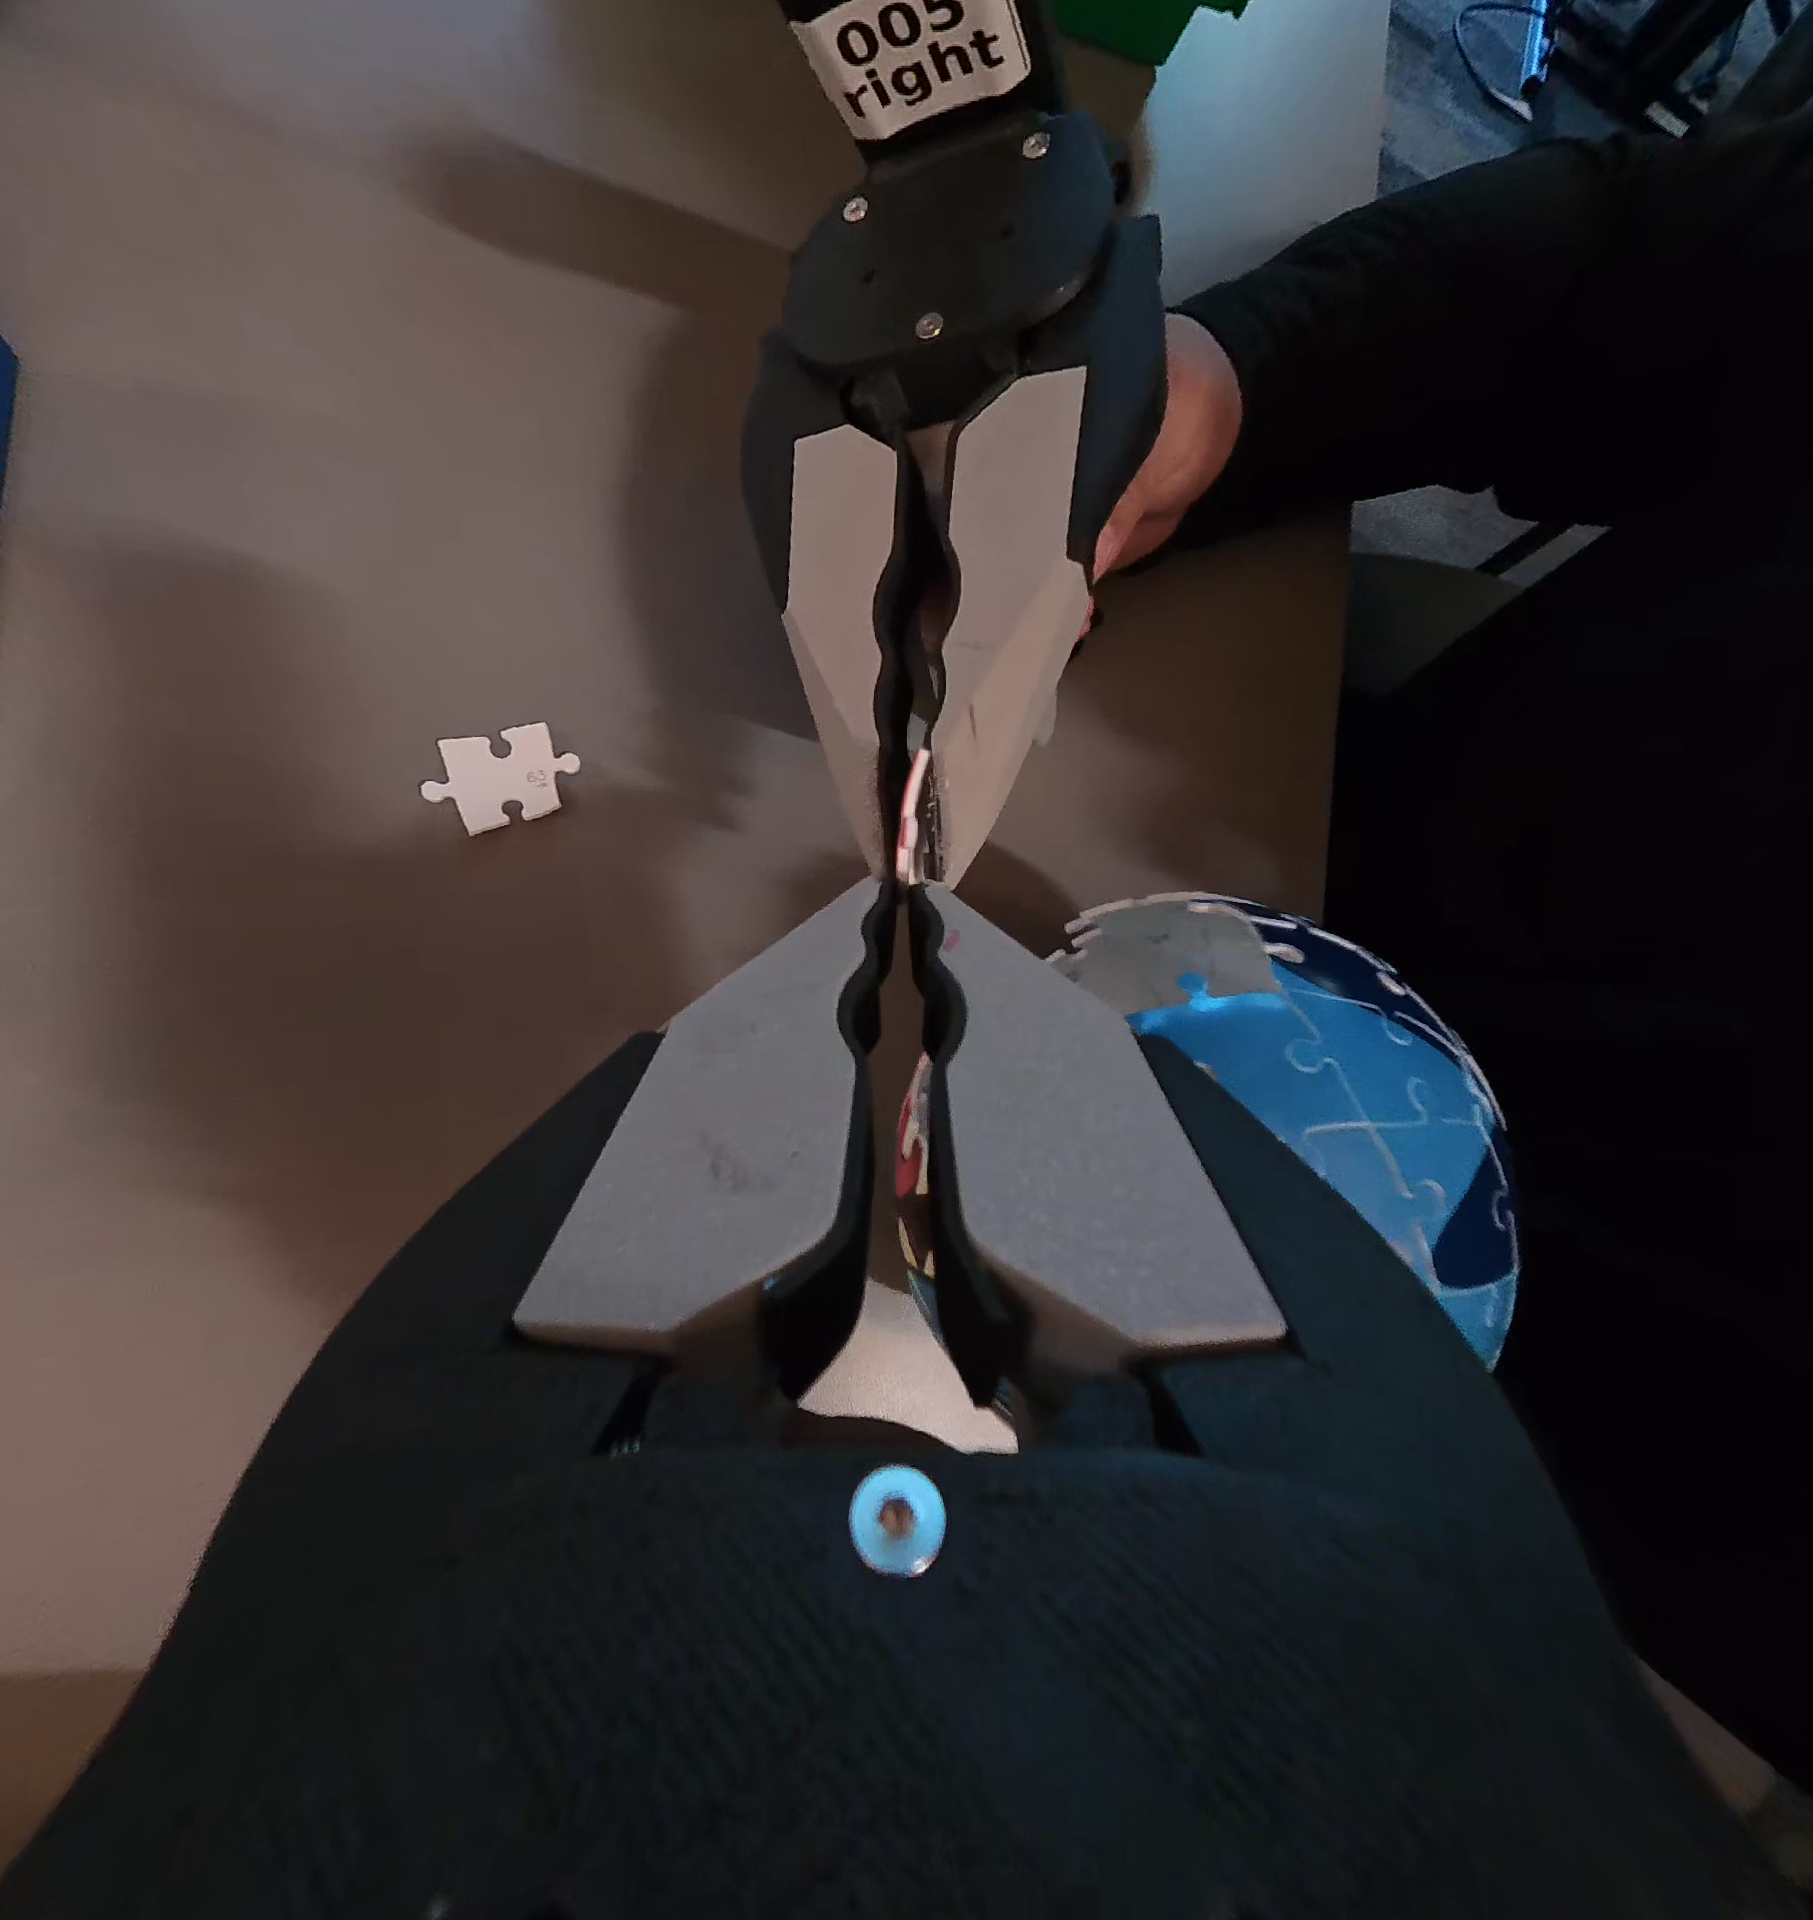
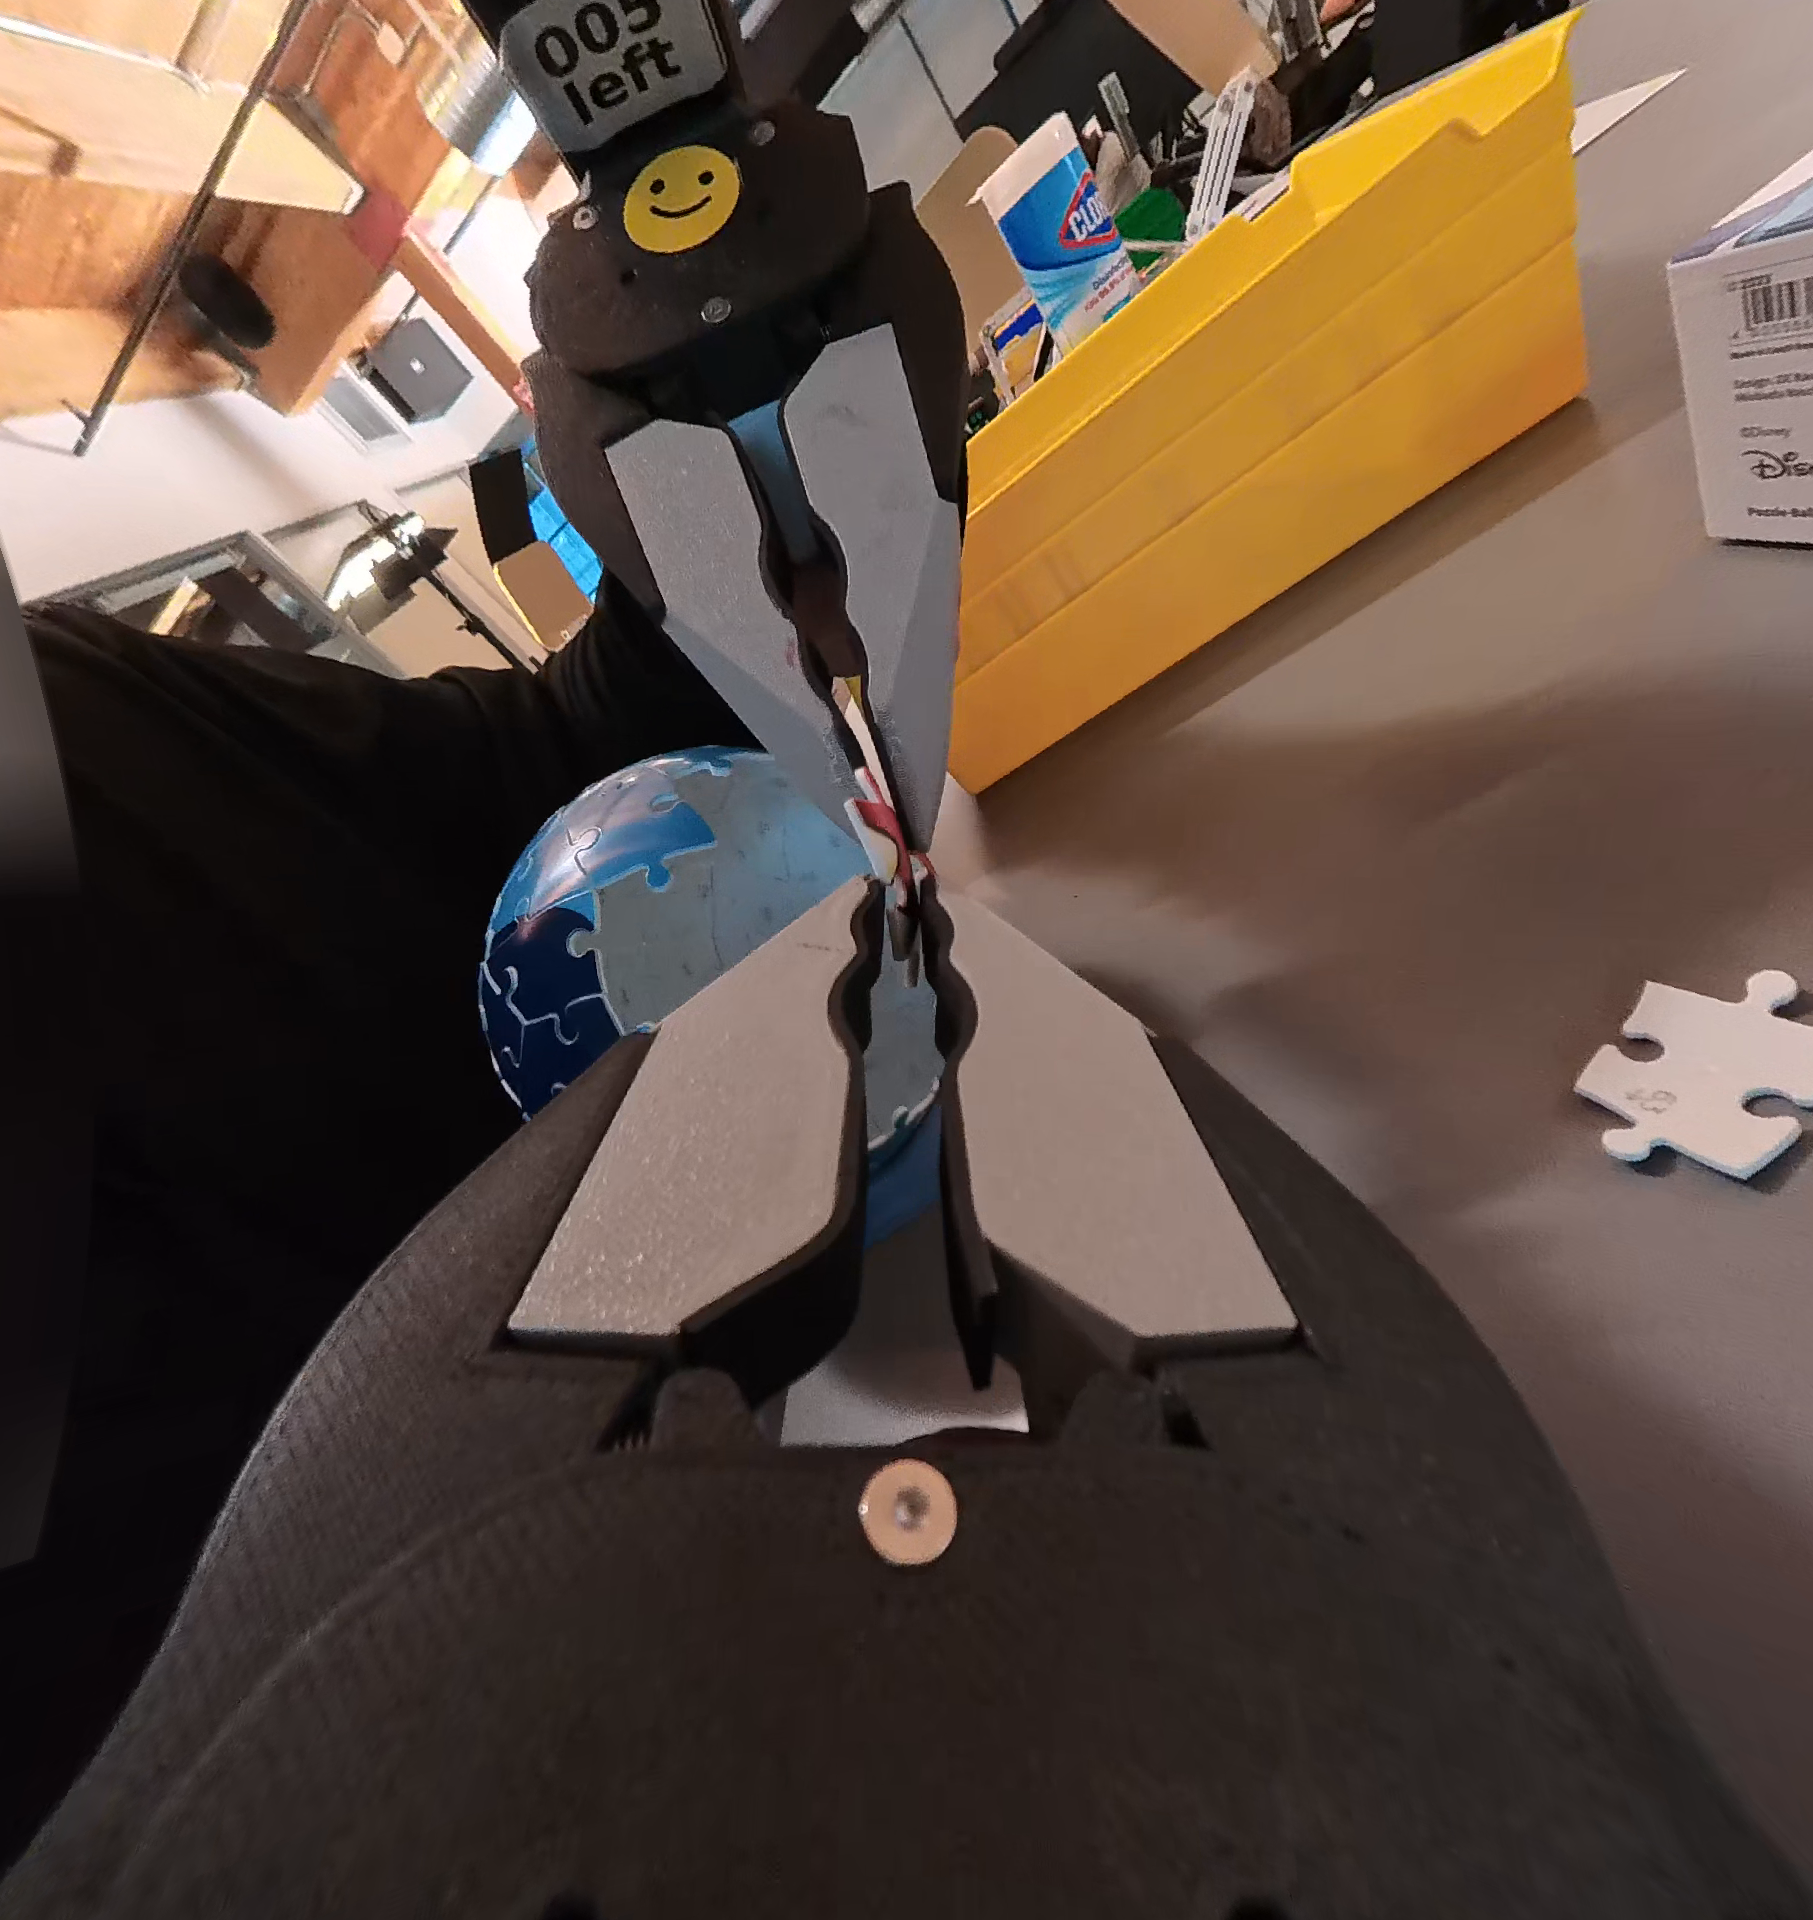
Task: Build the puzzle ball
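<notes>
The left gripper (image 1: 897, 904) and right gripper (image 2: 907, 899) meet tip to tip above the table (image 2: 1401, 831), both pinching one small puzzle piece (image 2: 886, 831) between nearly closed jaws. The partly built puzzle ball (image 2: 611, 935) sits just beside them near the table's edge, and a loose piece (image 2: 1712, 1081) lies face down well apart.

Left wrist view dim, bluish cast — broad soft shadows across the brown table (image 1: 258, 468), sleeve (image 1: 1608, 364) nearly black. Right wrist view brighter; daylight on the yellow bin (image 2: 1297, 468), background shelving soft. Strong fisheye bending at edges, corners smeared.
</notes>
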A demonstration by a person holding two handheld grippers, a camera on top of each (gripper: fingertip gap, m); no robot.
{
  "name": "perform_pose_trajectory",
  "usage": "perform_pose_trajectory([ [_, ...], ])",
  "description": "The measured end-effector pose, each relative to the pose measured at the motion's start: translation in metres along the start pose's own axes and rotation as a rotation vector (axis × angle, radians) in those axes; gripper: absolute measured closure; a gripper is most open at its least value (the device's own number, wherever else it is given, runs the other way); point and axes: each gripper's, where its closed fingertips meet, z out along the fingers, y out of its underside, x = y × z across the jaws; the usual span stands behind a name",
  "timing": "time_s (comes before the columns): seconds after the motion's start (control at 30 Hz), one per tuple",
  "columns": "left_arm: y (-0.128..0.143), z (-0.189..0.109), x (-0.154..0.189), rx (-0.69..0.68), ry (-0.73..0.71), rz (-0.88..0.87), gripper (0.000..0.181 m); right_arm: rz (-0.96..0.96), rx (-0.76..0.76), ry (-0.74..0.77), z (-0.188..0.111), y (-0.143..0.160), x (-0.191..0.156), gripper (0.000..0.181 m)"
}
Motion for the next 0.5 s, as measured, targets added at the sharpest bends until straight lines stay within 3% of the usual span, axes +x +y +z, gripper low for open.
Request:
perform_pose_trajectory([
  [0.3, 0.009, 0.004, 0.001, -0.060, 0.038, -0.029, 0.181, -0.138, -0.030, 0.110, -0.008, -0.007, 0.001, 0.174],
  [0.5, 0.013, 0.007, 0.001, -0.080, 0.057, -0.037, 0.181, -0.165, -0.072, 0.150, -0.008, -0.003, 0.003, 0.181],
])
